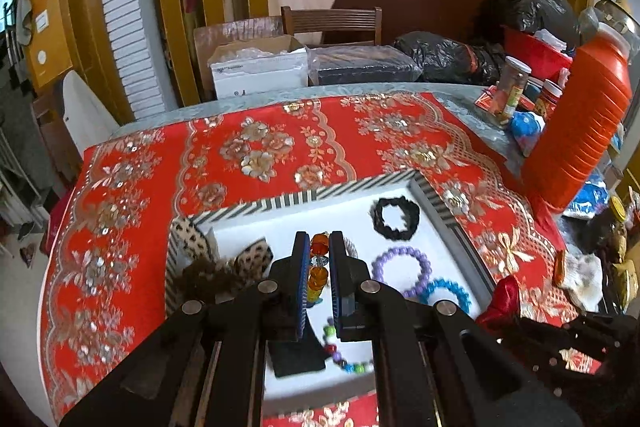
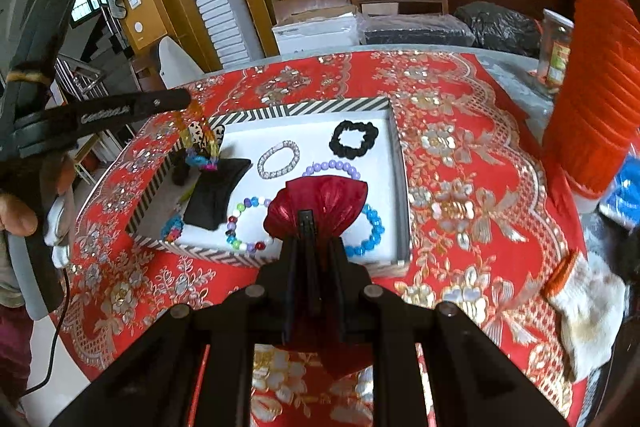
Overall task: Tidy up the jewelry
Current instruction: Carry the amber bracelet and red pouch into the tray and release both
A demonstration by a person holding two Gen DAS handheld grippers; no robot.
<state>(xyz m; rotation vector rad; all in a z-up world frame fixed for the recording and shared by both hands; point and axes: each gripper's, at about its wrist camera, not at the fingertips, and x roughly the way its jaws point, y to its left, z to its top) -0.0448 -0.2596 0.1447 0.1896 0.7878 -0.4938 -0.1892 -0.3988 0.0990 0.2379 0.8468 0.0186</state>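
A white tray with a striped rim [image 1: 320,193] [image 2: 304,106] sits on the red cloth. My left gripper [image 1: 319,247] is shut on an orange and clear bead bracelet [image 1: 318,269], held above the tray; it also shows in the right wrist view [image 2: 200,131]. My right gripper [image 2: 306,223] is shut on a red pouch [image 2: 320,199], held over the tray's near edge. In the tray lie a black scrunchie [image 2: 354,139], a purple bracelet [image 1: 402,269], a blue bracelet [image 2: 370,231], a silver bracelet [image 2: 279,159], a multicolour bead bracelet [image 2: 244,223] and a black stand [image 2: 218,191].
An orange ribbed jug [image 1: 580,123] stands at the table's right, with jars [image 1: 516,83] and bags behind it. A white cloth [image 2: 588,303] lies at the right near edge. Leopard-print bows [image 1: 252,257] lie in the tray's left part. Boxes and a chair stand behind the table.
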